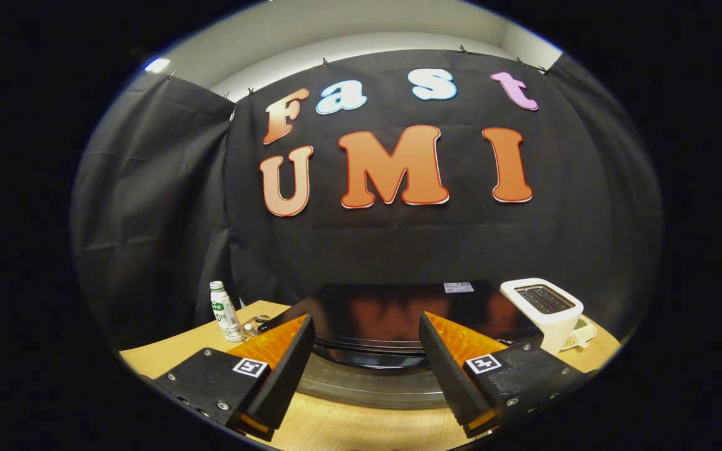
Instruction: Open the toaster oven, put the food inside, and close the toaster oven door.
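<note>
Gripper view. The gripper (367, 351) stood with its two fingers spread wide apart and nothing held between them; each finger (286, 369) showed a black ribbed pad on its inner face and an orange outer face. Directly ahead of the fingers, and seen through the gap between them, sat the black toaster oven (392, 313), its glossy top facing the camera and its handle bar (367, 351) lying across the gap just beyond the fingertips; the door appeared closed, and its interior could not be seen. Beyond the right finger stood a white pop-up toaster (546, 307), whose slots looked dark, contents indiscernible. Beyond the left finger stood a small white bottle (224, 311), capped and upright, with a small indistinct object beside its base. All rested on a wooden table (348, 426).
</note>
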Motion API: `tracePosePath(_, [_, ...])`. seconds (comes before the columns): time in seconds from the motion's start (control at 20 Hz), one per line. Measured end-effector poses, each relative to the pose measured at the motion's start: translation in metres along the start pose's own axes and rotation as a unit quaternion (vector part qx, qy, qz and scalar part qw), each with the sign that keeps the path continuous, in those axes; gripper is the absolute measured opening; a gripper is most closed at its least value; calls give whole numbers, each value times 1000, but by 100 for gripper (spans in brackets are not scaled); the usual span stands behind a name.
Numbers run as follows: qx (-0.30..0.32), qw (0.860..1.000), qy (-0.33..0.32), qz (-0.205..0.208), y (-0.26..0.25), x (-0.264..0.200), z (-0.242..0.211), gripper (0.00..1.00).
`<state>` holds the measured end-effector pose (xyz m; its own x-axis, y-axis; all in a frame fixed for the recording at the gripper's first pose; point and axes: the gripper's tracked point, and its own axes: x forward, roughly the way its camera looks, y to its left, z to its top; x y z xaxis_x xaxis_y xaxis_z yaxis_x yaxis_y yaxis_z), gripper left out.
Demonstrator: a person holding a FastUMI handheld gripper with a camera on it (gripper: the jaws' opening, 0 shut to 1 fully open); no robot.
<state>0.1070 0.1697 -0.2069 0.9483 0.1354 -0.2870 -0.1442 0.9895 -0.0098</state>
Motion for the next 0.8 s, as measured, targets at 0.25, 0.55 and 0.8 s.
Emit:
tracePosePath(0.25, [-15,1000,5,-26,-6,20,-17,99])
tracePosePath(0.55, [-18,999,6,-43,-10,23,-28,99])
tracePosePath(0.8, [-13,999,-9,-45,-8,11,-31,95])
